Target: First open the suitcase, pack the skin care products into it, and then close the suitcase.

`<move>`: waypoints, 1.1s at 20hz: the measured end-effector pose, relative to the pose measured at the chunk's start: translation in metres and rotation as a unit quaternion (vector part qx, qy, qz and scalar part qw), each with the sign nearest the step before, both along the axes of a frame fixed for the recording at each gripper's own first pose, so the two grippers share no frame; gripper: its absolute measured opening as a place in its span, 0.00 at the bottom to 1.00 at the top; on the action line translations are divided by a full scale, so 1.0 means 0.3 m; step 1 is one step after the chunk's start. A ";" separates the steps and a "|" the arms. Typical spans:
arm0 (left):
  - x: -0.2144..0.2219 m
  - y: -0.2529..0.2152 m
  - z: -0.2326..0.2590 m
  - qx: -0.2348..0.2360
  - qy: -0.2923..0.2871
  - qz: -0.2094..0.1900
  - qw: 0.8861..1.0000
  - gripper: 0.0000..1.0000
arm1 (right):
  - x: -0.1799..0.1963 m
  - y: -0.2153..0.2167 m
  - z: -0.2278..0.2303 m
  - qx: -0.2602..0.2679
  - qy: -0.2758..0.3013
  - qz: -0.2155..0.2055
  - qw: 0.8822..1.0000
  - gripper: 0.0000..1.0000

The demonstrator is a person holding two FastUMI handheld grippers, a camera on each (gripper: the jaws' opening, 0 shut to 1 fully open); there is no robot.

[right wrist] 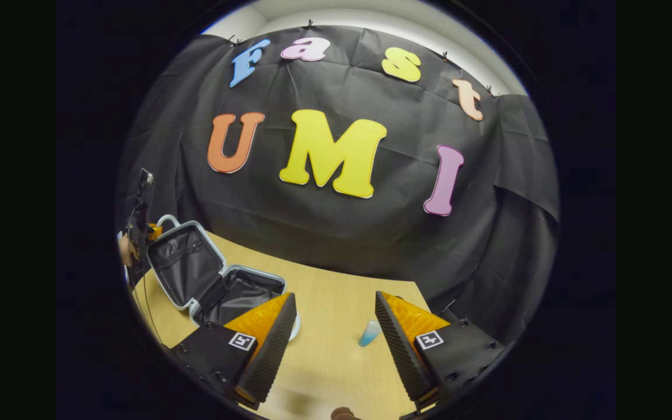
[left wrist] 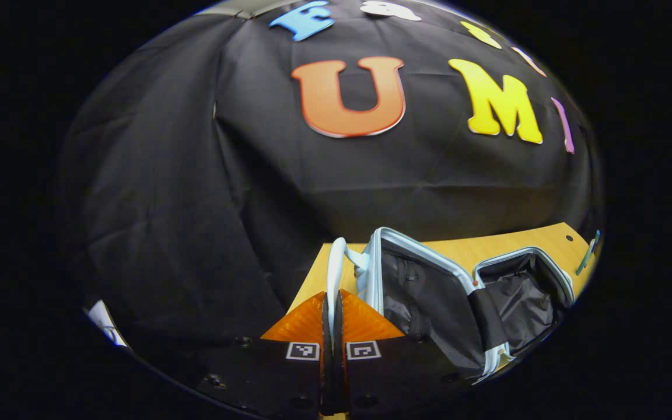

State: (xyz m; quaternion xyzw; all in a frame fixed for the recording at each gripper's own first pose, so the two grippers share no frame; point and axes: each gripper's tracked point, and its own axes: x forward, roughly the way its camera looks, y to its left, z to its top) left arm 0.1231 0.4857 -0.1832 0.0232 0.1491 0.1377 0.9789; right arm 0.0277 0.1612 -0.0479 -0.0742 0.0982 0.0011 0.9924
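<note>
Suitcase (right wrist: 196, 274) is open on the table (right wrist: 336, 350), lid propped up, black lining showing; as far as we can see, nothing packed in it yet. So step one looks done; packing and closing are left.

Our left gripper (left wrist: 332, 326) has its jaws clenched on the suitcase's pale handle (left wrist: 335, 262), which runs up from between the orange fingers; it appears to be holding the lid up.

Our right gripper (right wrist: 336, 338) hangs over the table, jaws released and wide apart, nothing between them. A small blue skin care bottle (right wrist: 369, 333) lies on the table just inside its right finger, well apart from the suitcase. We judge that's the next pickup.
</note>
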 end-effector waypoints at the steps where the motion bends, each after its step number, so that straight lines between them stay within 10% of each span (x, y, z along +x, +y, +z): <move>1: 0.014 0.018 -0.070 -0.012 0.017 0.004 1.000 0.03 | -0.004 0.002 -0.004 -0.008 0.002 0.001 1.000 0.81; 10: -0.066 0.134 -0.360 -0.091 0.066 0.062 0.992 0.10 | -0.029 -0.017 -0.060 -0.032 0.027 -0.003 0.999 0.81; 17: -0.091 0.130 -0.324 -0.093 0.048 0.051 0.993 0.45 | -0.052 -0.063 -0.065 -0.024 0.024 -0.003 0.999 0.81; 18: -0.107 0.109 -0.297 -0.097 0.044 0.049 0.993 0.64 | -0.053 -0.073 -0.068 -0.019 0.024 -0.003 1.000 0.81; 19: -0.127 0.101 -0.265 -0.093 0.040 0.054 0.993 0.53 | -0.055 -0.084 -0.069 -0.015 0.022 -0.002 1.000 0.81; 20: -0.142 0.088 -0.236 -0.088 0.036 0.059 0.994 0.77 | -0.057 -0.101 -0.075 -0.010 0.022 -0.001 1.000 0.81; 22: -0.176 0.038 -0.139 -0.079 0.013 0.062 0.995 0.86 | -0.064 -0.130 -0.083 -0.005 0.019 0.004 1.000 0.81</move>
